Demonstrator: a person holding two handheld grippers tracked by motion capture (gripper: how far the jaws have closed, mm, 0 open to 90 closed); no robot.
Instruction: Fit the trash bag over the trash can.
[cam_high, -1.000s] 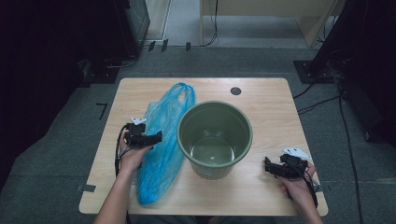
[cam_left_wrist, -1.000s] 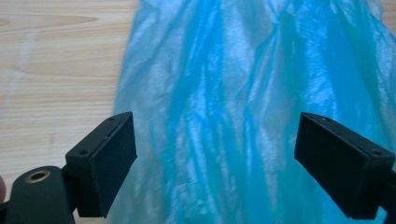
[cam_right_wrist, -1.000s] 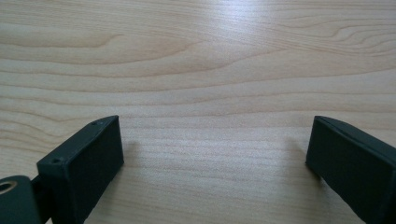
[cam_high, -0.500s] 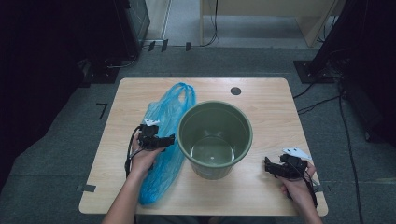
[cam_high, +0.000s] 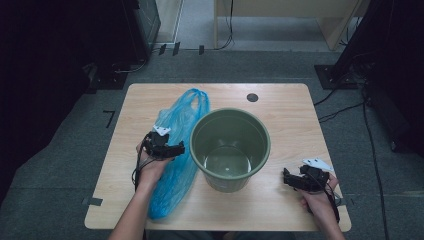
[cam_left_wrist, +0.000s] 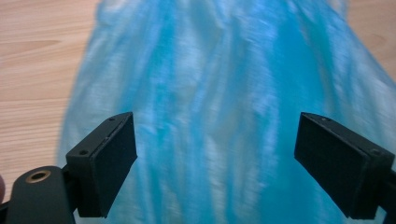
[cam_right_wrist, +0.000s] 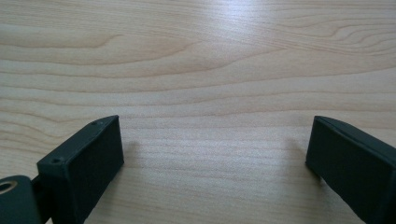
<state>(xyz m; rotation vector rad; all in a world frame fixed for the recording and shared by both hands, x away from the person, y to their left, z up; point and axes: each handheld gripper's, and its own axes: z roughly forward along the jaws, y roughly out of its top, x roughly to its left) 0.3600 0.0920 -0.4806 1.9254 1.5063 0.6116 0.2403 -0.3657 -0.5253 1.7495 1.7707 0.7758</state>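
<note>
Your left gripper (cam_high: 172, 149) has slid in from the bench's left side over the last second and now sits above the middle of the blue bag (cam_high: 175, 150), which lies flat on the bench (cam_high: 280, 205) just left of the green bucket (cam_high: 230, 147), so you look set to pick the bag up, likely to line the bucket. Its fingers (cam_left_wrist: 109, 158) stand wide apart with the plastic spread between them, not yet pinched. Your right gripper (cam_high: 295, 180) rests by the bench's right front corner, fingers (cam_right_wrist: 88, 163) apart over bare wood, holding nothing.
</note>
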